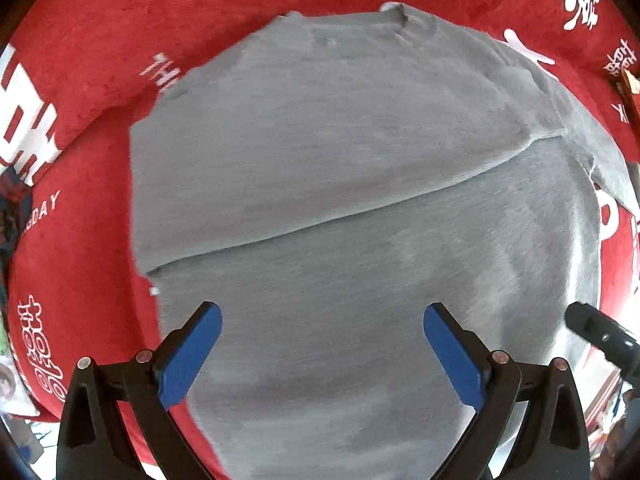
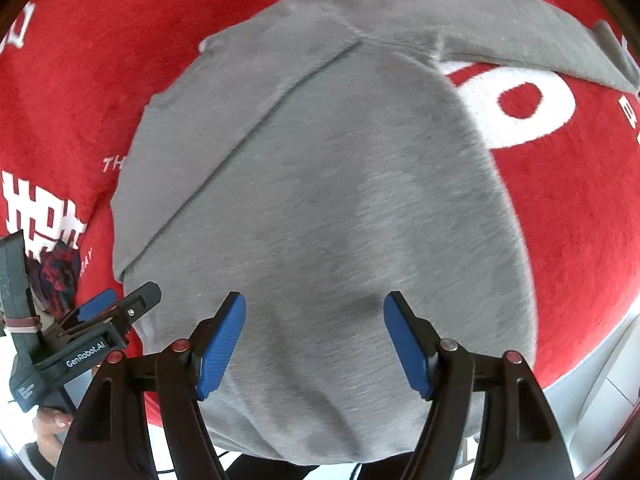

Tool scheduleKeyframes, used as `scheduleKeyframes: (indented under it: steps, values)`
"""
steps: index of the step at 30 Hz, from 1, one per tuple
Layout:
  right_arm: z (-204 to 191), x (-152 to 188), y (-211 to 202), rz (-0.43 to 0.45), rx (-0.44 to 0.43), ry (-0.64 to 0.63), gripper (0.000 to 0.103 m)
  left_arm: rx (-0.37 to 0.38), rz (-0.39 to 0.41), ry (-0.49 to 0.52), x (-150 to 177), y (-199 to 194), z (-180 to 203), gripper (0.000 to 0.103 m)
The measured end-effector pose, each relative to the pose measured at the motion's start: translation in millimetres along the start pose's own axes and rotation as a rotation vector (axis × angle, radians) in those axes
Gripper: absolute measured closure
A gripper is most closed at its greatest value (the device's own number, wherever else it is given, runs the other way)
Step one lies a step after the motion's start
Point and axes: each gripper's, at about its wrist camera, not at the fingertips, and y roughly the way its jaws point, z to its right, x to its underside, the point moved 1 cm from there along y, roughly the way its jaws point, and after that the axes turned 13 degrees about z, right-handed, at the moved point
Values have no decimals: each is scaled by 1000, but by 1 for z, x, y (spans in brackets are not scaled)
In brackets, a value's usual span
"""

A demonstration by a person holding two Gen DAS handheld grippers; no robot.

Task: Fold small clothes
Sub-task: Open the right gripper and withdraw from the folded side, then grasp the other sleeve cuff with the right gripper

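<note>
Sweater (image 1: 360, 184) lies flat on the red blanket (image 1: 88, 92), long axis running near to far; both grippers, left (image 1: 322, 354) and right (image 2: 314, 342), hover spread apart, empty, over its near hem

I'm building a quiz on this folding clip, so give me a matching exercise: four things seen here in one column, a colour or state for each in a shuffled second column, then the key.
Things:
1. grey garment
2. blanket
3. left gripper
4. gripper pads

Descriptions:
A. red with white lettering
B. blue, textured
C. lying flat with one flap folded over, a straight edge running across it
D. jaws open above the cloth, nothing between them

Pairs: 1-C, 2-A, 3-D, 4-B
</note>
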Motion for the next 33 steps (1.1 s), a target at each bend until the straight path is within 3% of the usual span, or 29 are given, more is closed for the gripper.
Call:
scheduleKeyframes:
  steps: [9,16,20,27,33]
  values:
    - [94,-68,-25,42,36,68,28,40,10,6,-36,8,93,2]
    - [178,-109,-46,105,27,225,28,72,2,26,-57,15,155,2]
    - [228,-116,-58,170,-10,391,28,96,-4,14,-68,18,172,2]
    - [318,-124,-76,360,-27,688,28,77,37,1,-89,19,185,2]
    - [336,-143,-65,421,-123,773,28,67,34,-21,-97,24,196,2]
